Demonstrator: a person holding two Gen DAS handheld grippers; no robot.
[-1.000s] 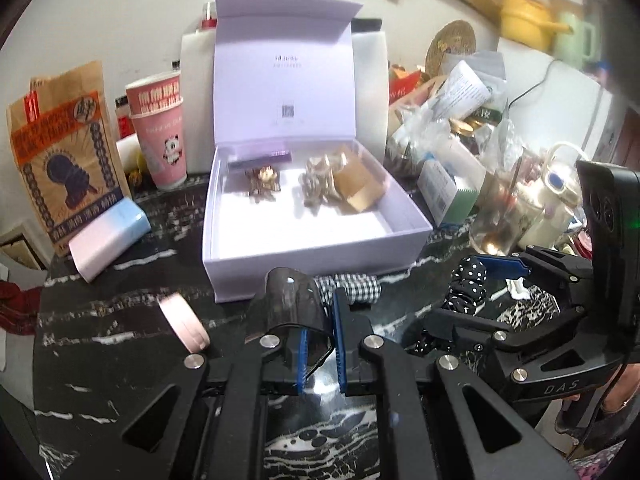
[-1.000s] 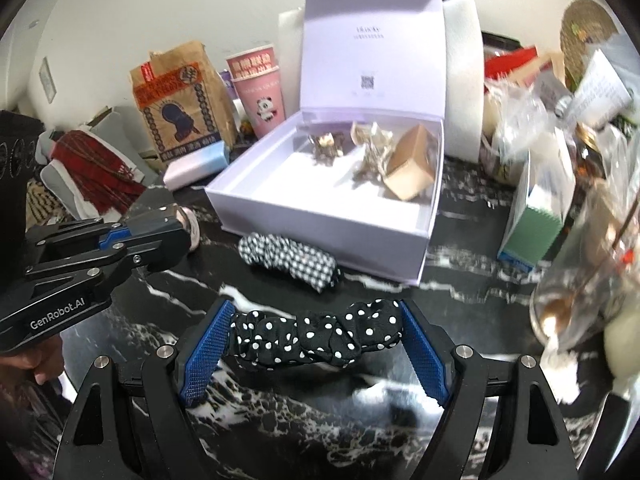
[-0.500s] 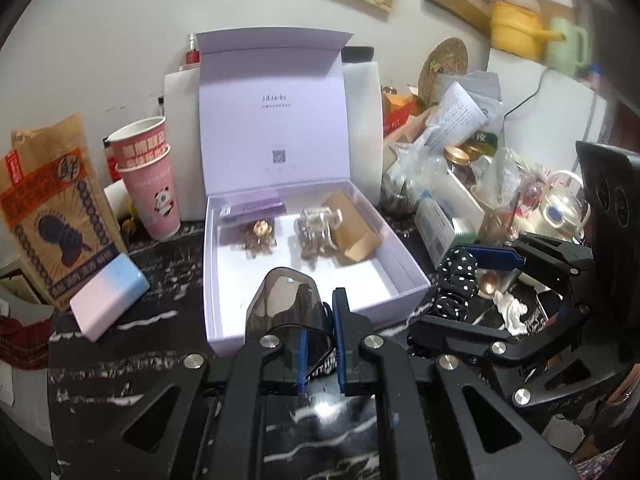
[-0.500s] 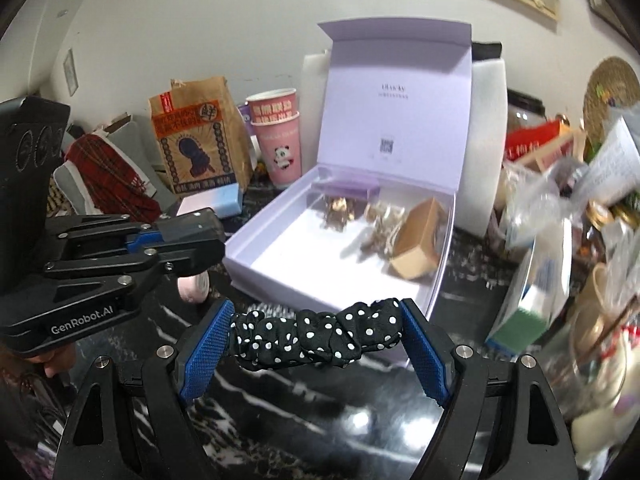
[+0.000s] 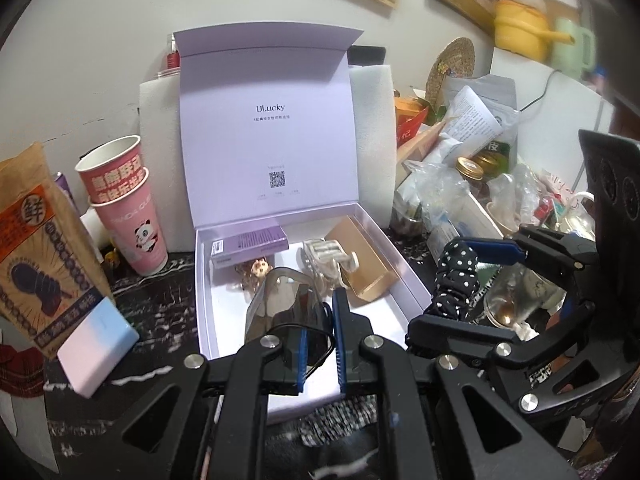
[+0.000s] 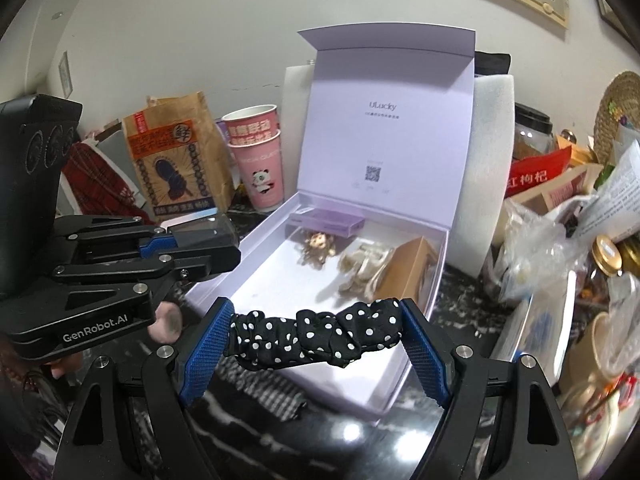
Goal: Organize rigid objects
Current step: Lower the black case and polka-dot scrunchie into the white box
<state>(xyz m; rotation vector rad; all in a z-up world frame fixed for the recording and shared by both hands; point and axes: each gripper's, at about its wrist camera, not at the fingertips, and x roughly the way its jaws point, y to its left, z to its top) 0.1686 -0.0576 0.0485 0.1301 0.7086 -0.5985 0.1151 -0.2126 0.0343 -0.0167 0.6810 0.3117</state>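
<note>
An open lilac gift box point(image 5: 416, 284) point(image 6: 256, 240) stands on the dark marble counter, lid up. Inside lie a purple packet point(image 5: 250, 244), a small gold charm point(image 5: 258, 270), a cream hair claw point(image 5: 326, 256) and a tan box point(image 5: 366, 276). My left gripper point(image 5: 318, 346) is shut on a smoky translucent hair clip point(image 5: 284, 304), held above the box's near end; it also shows in the right wrist view point(image 6: 200, 234). My right gripper point(image 6: 314, 340) is shut on a black polka-dot scrunchie point(image 6: 316, 338), held over the box's front right corner point(image 5: 454, 280).
A checked scrunchie point(image 6: 264, 388) lies on the counter in front of the box. Pink paper cups point(image 5: 128, 208), a brown paper bag point(image 5: 40, 248) and a blue-pink case point(image 5: 96, 354) stand at the left. Jars, bags and cartons point(image 5: 472, 176) crowd the right.
Both grippers have risen and moved forward toward the box, each with its object. The polka-dot scrunchie has left the counter and now hangs over the box's corner.
</note>
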